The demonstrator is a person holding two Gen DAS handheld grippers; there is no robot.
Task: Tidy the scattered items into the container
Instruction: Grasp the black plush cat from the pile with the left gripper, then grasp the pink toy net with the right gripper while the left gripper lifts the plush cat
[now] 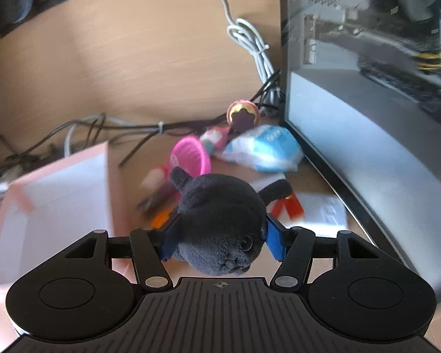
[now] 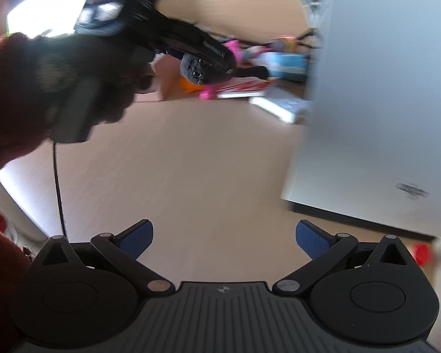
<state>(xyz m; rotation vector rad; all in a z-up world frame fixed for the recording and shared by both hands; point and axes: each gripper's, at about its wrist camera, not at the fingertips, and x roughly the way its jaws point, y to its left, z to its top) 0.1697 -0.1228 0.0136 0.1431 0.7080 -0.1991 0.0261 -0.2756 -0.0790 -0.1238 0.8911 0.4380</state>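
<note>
A dark grey plush toy (image 1: 220,223) is pinched between the blue pads (image 1: 275,239) of my left gripper (image 1: 222,235), which is shut on it above the desk. The pale pink box (image 1: 58,194) stands open just to its left. Behind the plush lie scattered items: a pink cup (image 1: 191,158), a blue and white packet (image 1: 267,147), a small doll with a round hat (image 1: 243,113) and a red piece (image 1: 289,209). The right wrist view shows the same plush (image 2: 194,69) held up by a hand (image 2: 58,88). My right gripper (image 2: 224,238) is open over bare desk, nothing between its fingers.
A computer case (image 1: 367,117) with a clear side panel walls off the right; its pale side (image 2: 382,103) stands close to my right gripper. Black and white cables (image 1: 250,41) trail across the wooden desk behind the pile. A flat white booklet (image 2: 279,104) lies by the case.
</note>
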